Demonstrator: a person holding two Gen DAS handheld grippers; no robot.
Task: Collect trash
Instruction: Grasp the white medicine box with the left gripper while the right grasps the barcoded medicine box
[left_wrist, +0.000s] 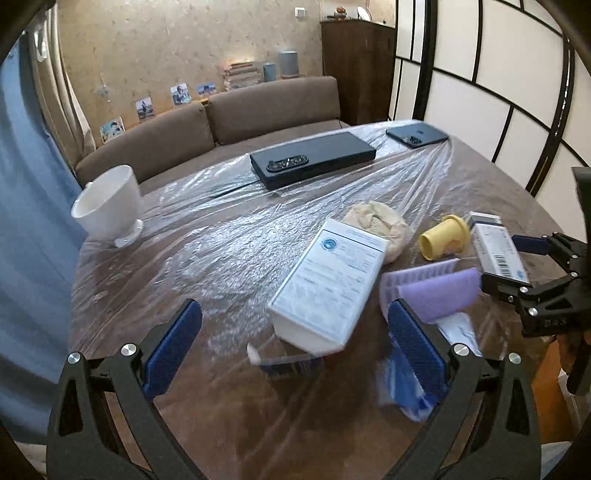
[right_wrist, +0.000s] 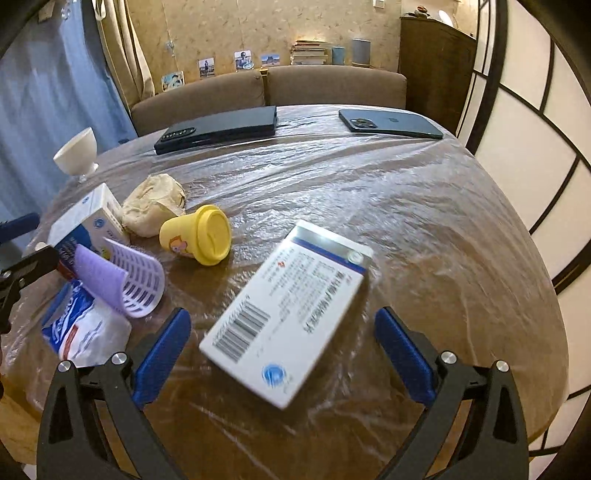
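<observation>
Trash near the worktop's near edge: a barcoded carton (right_wrist: 288, 314) lies diagonally (barcode end nearest) between the right hand-held gripper's (right_wrist: 282, 350) wide-apart, empty jaws; the left hand-held gripper (left_wrist: 295, 343) likewise gapes.

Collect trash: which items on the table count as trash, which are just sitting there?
Trash:
- barcoded carton
- white carton
- crumpled paper wad
- plastic wrapper
- yellow cup on its side
- purple mesh piece, probably

Bystanders:
- white cup
- two phones
- toothbrush, unclear
</observation>
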